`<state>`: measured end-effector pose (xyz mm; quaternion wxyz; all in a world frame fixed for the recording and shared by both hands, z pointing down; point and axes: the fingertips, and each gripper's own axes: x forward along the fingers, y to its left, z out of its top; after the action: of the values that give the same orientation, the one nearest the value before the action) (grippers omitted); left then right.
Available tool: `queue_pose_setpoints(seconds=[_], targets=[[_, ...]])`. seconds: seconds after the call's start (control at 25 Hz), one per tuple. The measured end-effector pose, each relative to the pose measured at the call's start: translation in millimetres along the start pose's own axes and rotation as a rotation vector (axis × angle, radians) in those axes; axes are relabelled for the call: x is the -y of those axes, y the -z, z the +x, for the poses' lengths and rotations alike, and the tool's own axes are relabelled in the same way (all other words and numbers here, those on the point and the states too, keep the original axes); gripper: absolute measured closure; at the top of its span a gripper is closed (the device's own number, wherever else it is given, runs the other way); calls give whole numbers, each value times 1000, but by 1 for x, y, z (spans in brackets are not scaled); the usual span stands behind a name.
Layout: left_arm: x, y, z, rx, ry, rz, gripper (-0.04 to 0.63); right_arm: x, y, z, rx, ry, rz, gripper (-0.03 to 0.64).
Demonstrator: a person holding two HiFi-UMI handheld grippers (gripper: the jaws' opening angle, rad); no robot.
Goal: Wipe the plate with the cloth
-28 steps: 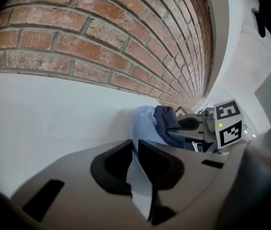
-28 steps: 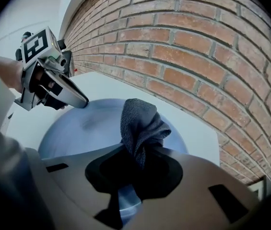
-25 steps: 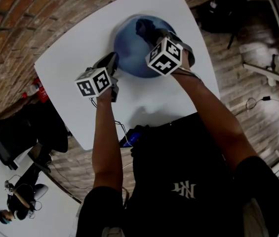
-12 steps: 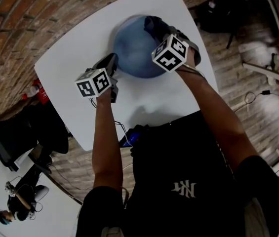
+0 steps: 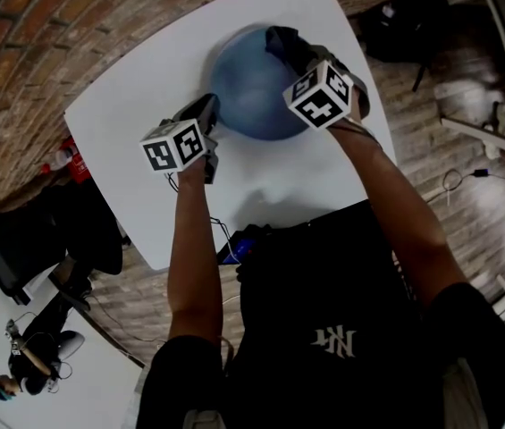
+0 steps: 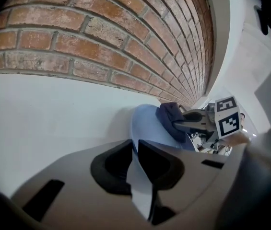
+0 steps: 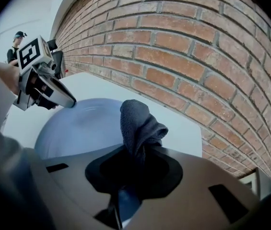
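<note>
A round blue plate [image 5: 250,86] lies on the white table [image 5: 136,88]. My left gripper [image 5: 209,108] is shut on the plate's near-left rim; in the left gripper view the rim [image 6: 142,128] runs in between the jaws. My right gripper [image 5: 295,52] is shut on a dark blue cloth [image 5: 283,43], which rests on the plate's far-right part. In the right gripper view the cloth [image 7: 138,122] sticks up from the jaws over the plate [image 7: 80,126], with the left gripper [image 7: 58,97] at the opposite rim. The left gripper view shows the cloth [image 6: 170,120] on the plate.
A brick wall [image 7: 197,56] runs along the table's far side. The table's near edge [image 5: 261,213] is close to the person's body. A black office chair [image 5: 29,239] and a red object [image 5: 71,164] sit on the floor at the left. A person [image 7: 16,44] stands far off.
The right gripper has slid the cloth to the right across the plate, towards its far-right rim. The left gripper has kept its hold on the rim and barely moved.
</note>
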<state>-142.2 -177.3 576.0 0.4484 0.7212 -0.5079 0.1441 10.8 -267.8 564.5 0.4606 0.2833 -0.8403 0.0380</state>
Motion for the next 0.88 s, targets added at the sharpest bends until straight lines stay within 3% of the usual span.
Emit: queue_pose_setpoints(seconds=[0.2, 0.44, 0.64, 0.88], targets=[[1, 0, 0, 1, 2, -6, 554, -24, -29, -8, 111, -89, 119, 537], [1, 0, 0, 6, 5, -11, 554, -76, -57, -11, 169, -219, 116, 537], [2, -1, 0, 11, 4, -17, 555, -123, -60, -3, 162, -343, 185, 537], [2, -1, 0, 17, 2, -22, 555, -144, -53, 11, 124, -376, 198, 537]])
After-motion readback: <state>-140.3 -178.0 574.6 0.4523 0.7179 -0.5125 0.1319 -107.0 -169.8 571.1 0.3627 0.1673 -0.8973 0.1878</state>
